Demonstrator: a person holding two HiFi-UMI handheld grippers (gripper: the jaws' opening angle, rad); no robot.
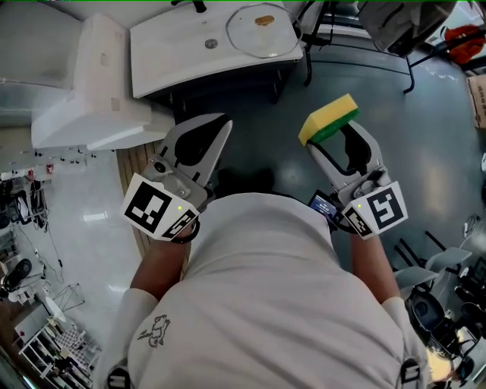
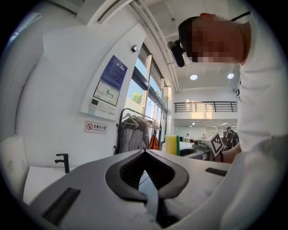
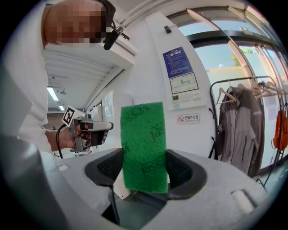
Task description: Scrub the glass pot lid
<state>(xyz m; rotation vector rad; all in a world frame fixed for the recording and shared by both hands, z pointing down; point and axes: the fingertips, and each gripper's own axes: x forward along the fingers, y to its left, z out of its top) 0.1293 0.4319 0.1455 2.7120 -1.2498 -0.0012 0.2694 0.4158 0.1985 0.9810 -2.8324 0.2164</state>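
Observation:
The glass pot lid (image 1: 262, 30) lies flat on the white sink unit (image 1: 175, 57) at the far side, with an orange patch near its middle. Both grippers are held up in front of the person's chest, well short of the lid. My left gripper (image 1: 222, 124) is shut with nothing in it; in the left gripper view its jaws (image 2: 145, 152) meet tip to tip. My right gripper (image 1: 336, 131) is shut on a yellow-and-green sponge (image 1: 328, 118). The sponge's green scouring face (image 3: 144, 146) stands upright between the pads in the right gripper view.
A black faucet (image 1: 199, 6) and a drain (image 1: 211, 44) sit beside the lid on the sink unit. A white cabinet (image 1: 91, 99) stands to the left. Dark floor lies between me and the sink. A clothes rack (image 3: 243, 126) stands by the wall, and equipment (image 1: 448, 281) crowds the right.

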